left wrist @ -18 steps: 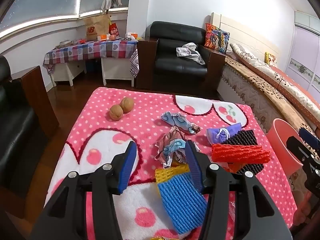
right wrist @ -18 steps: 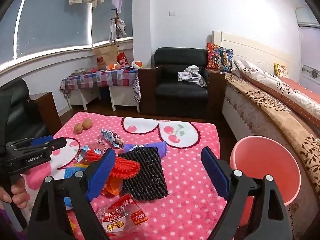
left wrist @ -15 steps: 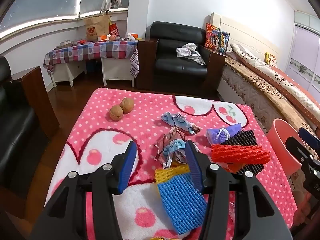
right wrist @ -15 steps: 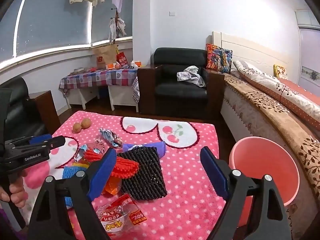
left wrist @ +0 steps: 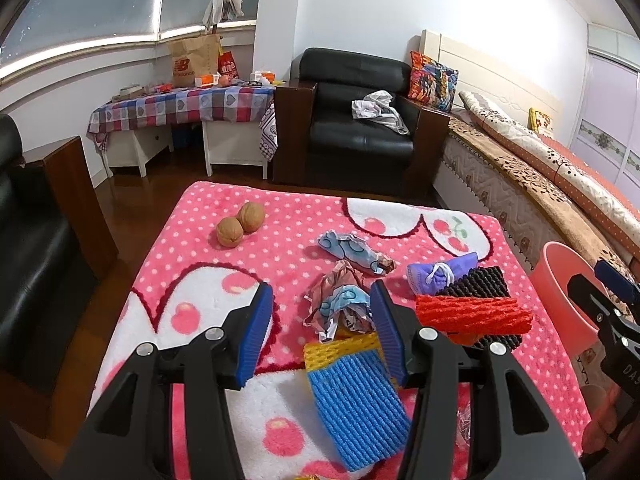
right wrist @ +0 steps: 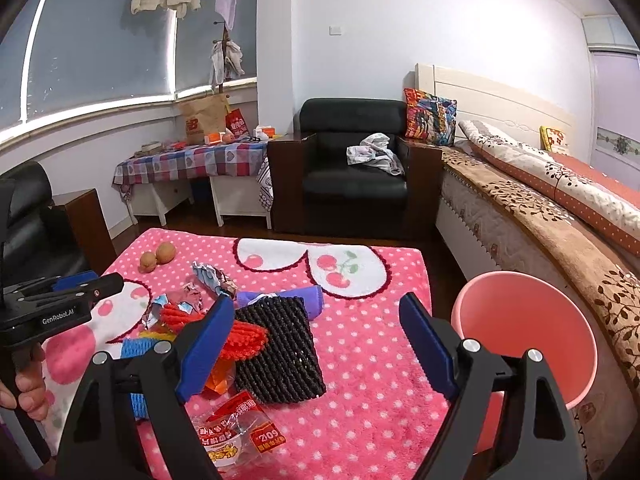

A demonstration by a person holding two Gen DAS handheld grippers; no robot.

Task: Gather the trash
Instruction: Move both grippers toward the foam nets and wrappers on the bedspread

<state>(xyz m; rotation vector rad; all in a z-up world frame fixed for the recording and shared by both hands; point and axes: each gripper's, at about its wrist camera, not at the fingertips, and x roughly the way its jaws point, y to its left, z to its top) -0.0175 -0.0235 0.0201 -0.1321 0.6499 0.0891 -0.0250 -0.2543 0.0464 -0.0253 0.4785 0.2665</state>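
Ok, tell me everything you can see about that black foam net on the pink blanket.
The black foam net is a flat, roughly rectangular sleeve of ribbed mesh foam, lying on the pink polka-dot blanket. A red foam net lies across its left edge, and a purple cloth touches its far end. An orange wrapper sits at its near left corner. Neither gripper touches it; the pink bin stands off to its right.

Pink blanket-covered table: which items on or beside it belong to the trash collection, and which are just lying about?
Job:
crumpled blue-patterned wrappers
blue foam net sleeve
red foam net sleeve
black foam net mat
clear red-printed snack bag
pink plastic bin

Lying about:
two brown walnuts
black leather armchair
checked-cloth side table
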